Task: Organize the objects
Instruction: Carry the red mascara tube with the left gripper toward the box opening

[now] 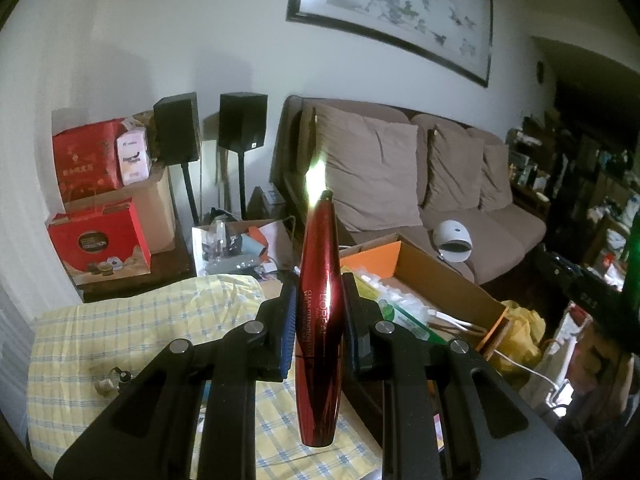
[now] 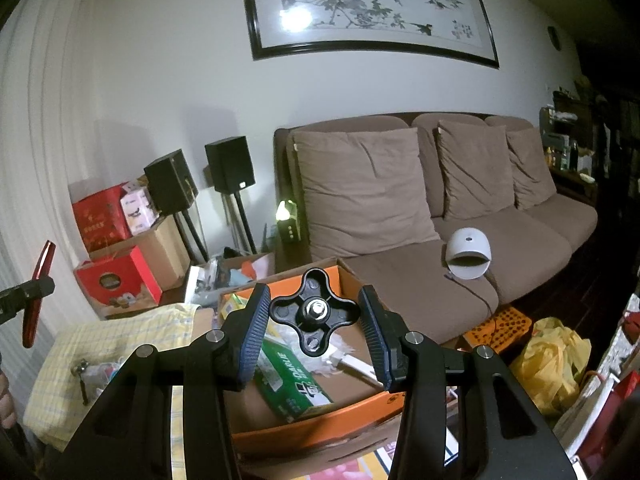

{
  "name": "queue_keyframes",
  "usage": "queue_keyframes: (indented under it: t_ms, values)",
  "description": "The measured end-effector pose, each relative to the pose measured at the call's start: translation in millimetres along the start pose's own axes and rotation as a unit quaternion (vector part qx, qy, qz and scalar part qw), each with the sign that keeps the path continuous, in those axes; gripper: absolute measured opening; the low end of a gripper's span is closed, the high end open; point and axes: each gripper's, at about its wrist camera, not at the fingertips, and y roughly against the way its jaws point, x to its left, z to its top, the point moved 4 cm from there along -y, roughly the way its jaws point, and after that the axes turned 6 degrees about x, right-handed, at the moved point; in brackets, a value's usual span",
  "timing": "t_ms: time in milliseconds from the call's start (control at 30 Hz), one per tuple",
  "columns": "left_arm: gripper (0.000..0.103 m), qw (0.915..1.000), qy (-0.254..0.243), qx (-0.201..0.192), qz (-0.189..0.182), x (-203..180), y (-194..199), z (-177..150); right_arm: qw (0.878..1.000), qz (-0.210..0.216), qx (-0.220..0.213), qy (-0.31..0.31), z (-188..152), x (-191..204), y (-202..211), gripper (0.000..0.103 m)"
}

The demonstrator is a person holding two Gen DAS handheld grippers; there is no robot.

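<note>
Left wrist view first: the left gripper (image 1: 318, 320) is pinching a glossy red mascara tube (image 1: 320, 300) across its waist, tube standing almost upright, tip well above the orange-lined cardboard box (image 1: 436, 280). Over to the right wrist view, and the right gripper (image 2: 314, 330) has its blue pads closed against the lobes of a black four-lobed knob (image 2: 315, 312) with a nut at its centre, held right over that same box, above the green toothpaste carton (image 2: 294, 376) lying inside.

Risk watch, as I judge it! That tube is slick and tapered, gripped at one narrow band only; any tilt or knock and it could pivot or slide out through the pads. The knob is caught by its rounded lobes, so a twist might spin it loose and send it tumbling among the box's clutter.

Surface now: left of the box, a yellow checked cloth (image 1: 132, 320) covers the table, with small metal bits resting on it. Behind the box sits a brown sofa (image 2: 460, 220) with a white domed lamp (image 2: 468, 254) on the seat, black speakers (image 2: 230, 164) to the box's far left, and a framed ink painting (image 2: 368, 4) on the wall above.
</note>
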Motion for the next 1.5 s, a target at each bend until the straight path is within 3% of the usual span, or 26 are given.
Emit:
queue_keyframes:
  t_ms: [1500]
  values:
    - [0.019, 0.9995, -0.022, 0.006, -0.022, -35.4, -17.0, 12.1, 1.000, -0.010, 0.002, -0.018, 2.6, -21.5, -1.4, 0.046]
